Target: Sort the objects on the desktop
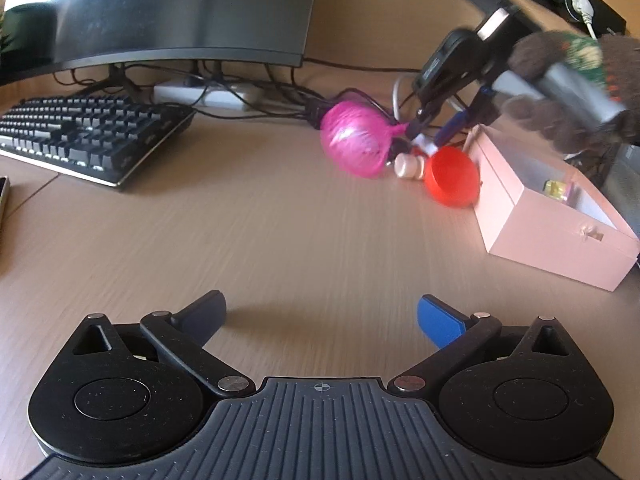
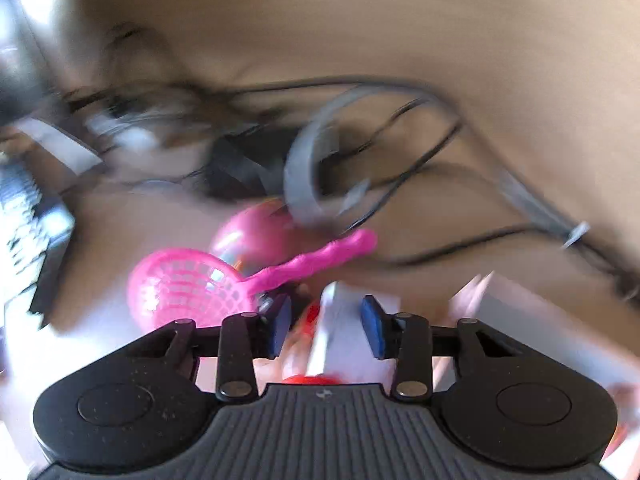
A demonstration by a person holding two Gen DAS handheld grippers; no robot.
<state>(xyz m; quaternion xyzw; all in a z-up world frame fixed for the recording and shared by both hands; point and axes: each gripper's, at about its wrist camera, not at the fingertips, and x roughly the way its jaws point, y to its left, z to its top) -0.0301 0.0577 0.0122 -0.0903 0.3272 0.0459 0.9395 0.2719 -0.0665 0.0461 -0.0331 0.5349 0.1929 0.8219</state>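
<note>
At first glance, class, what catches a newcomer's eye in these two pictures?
The bright pink mesh scoop on the wooden desk stands out first, with a red cup lying to its right against the open pale pink box. A dark keyboard sits at far left under a curved monitor.

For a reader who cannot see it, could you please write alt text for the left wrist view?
The open left claw hovers over a bare stretch of wooden desk, holding nothing. Beyond it to the right, the right claw reaches into a clutter of a pink mesh scoop and red cup beside an open pink box. A keyboard and monitor sit left.
</note>
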